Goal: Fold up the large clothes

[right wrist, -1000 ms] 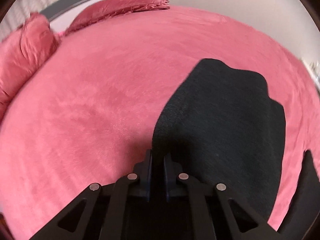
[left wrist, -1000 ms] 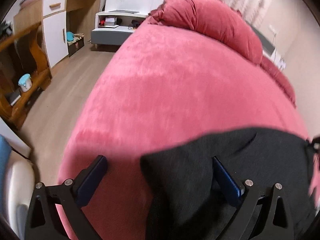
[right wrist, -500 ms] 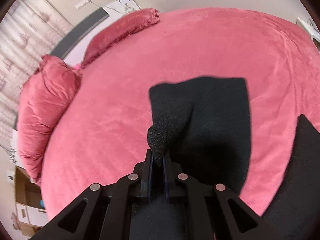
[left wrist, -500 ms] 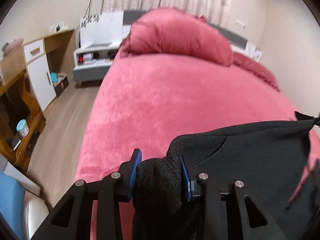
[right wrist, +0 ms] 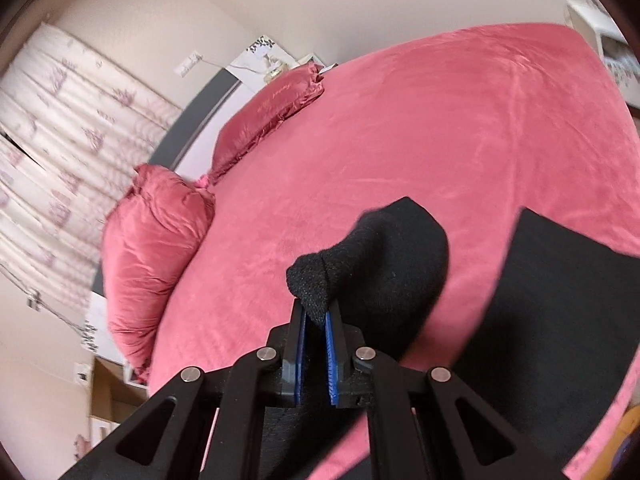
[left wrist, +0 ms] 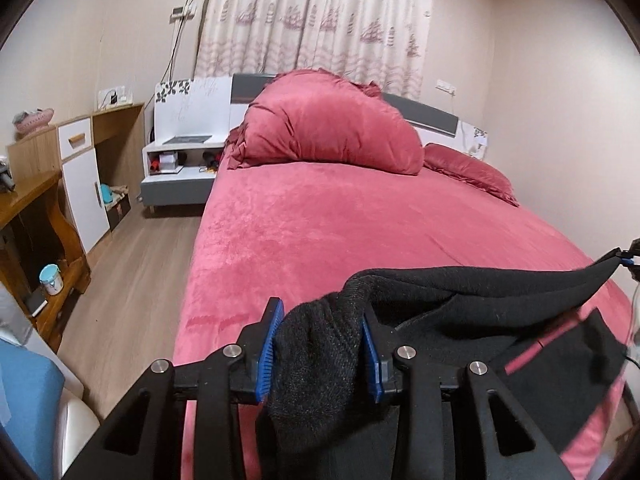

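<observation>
A black knitted garment (left wrist: 480, 300) hangs stretched above the pink bed (left wrist: 320, 220). My left gripper (left wrist: 322, 348) is shut on a thick bunched corner of it, the fabric filling the gap between the blue pads (left wrist: 269, 344). At the right edge of the left wrist view the cloth's other corner runs to my right gripper (left wrist: 628, 258). In the right wrist view my right gripper (right wrist: 316, 344) is shut on a black garment (right wrist: 384, 256) corner, which sticks up past the pads. The rest of the cloth drops below both views.
Two pink pillows (left wrist: 332, 132) lie at the bed's head under a patterned curtain (left wrist: 320, 20). A white nightstand (left wrist: 180, 160), a wooden cabinet (left wrist: 76, 168) and a desk (left wrist: 28, 216) line the wood floor (left wrist: 132, 280) left of the bed. A blue chair (left wrist: 24, 400) sits at lower left.
The left gripper closed on the garment's corner. Both grippers then lifted the cloth off the bed, and each view swung up toward the headboard and walls.
</observation>
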The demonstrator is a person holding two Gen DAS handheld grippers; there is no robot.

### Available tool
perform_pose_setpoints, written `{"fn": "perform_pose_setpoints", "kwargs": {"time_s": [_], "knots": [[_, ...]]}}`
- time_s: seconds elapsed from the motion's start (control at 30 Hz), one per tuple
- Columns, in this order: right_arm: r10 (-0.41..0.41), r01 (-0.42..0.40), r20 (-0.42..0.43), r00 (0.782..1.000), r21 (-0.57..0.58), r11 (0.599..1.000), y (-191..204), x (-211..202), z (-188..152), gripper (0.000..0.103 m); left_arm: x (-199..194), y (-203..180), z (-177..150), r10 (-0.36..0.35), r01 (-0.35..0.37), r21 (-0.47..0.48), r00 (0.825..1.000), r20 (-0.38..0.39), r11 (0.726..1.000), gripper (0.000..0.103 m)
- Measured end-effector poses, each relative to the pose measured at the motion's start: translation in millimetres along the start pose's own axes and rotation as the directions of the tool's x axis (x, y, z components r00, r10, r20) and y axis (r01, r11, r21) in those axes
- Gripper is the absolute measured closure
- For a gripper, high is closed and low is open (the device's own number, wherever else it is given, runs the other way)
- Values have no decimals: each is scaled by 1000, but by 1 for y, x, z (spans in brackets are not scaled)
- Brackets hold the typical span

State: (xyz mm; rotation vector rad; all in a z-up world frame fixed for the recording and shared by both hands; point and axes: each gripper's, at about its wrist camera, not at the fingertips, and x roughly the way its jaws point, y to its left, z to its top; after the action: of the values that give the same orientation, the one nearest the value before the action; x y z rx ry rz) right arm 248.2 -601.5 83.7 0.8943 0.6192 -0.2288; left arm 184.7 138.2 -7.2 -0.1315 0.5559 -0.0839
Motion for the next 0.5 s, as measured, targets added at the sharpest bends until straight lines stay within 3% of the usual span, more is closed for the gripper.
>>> {"fn": "perform_pose_setpoints", "kwargs": {"time_s": [0.13,0.23,0.3,0.4,0.5], "knots": [[49,-51,33,998,56,997,-51,-41,-32,95,-35,-4,-37,-8,8,19,1000,5,1000,66],[53,-60,58,997,123,991,-102,-59,-62,95,-38,-6,-75,18,-15,50,998,-55,999,65],[36,-44,42,998,203,978,-140,-58,-84,95,-29,-6,-103,43,-34,72,991,-129,997,62],[-38,41,-17,999,314,949,-197,-41,-123,95,-11,-4,-130,64,-46,75,964,-258,996,51],[-70,79,-38,997,377,923,-227,-34,-147,92,-10,-2,-130,62,-51,45,958,-281,998,46]]}}
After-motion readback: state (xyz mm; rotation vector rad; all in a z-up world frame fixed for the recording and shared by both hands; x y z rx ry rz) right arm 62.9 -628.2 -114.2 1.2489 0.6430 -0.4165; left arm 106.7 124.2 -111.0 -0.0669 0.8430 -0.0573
